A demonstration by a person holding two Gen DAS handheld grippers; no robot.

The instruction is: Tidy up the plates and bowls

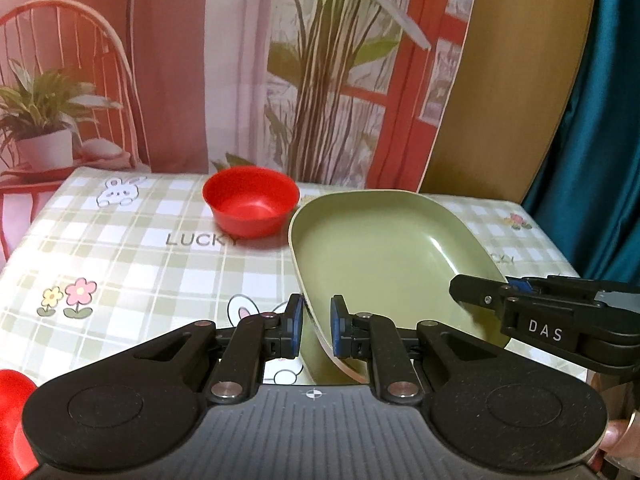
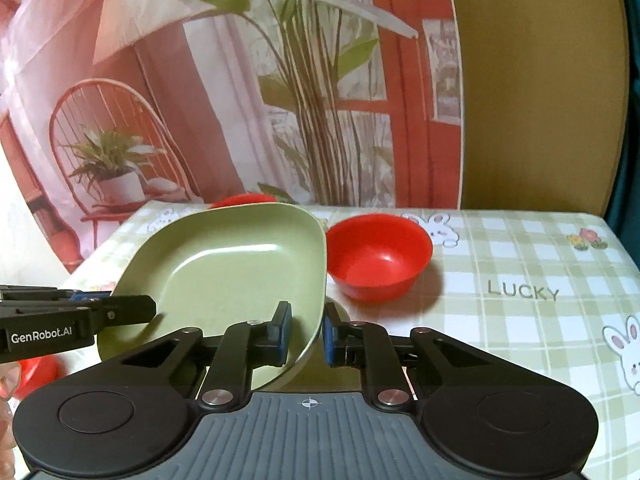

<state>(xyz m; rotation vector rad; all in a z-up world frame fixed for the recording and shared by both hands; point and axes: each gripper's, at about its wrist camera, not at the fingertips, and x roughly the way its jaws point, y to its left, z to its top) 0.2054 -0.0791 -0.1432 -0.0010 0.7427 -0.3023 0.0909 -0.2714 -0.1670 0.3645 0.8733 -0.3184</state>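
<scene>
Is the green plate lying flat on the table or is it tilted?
Tilted: the green plate has one edge raised, held between both grippers.

Behind the far rim of the green plate (image 2: 236,264), a red bowl (image 2: 240,201) is mostly hidden in the right wrist view. Below that plate's left corner, a red object (image 2: 38,372) is partly covered. A red shape (image 1: 12,420) is cut off by the left wrist view's left edge.
</scene>
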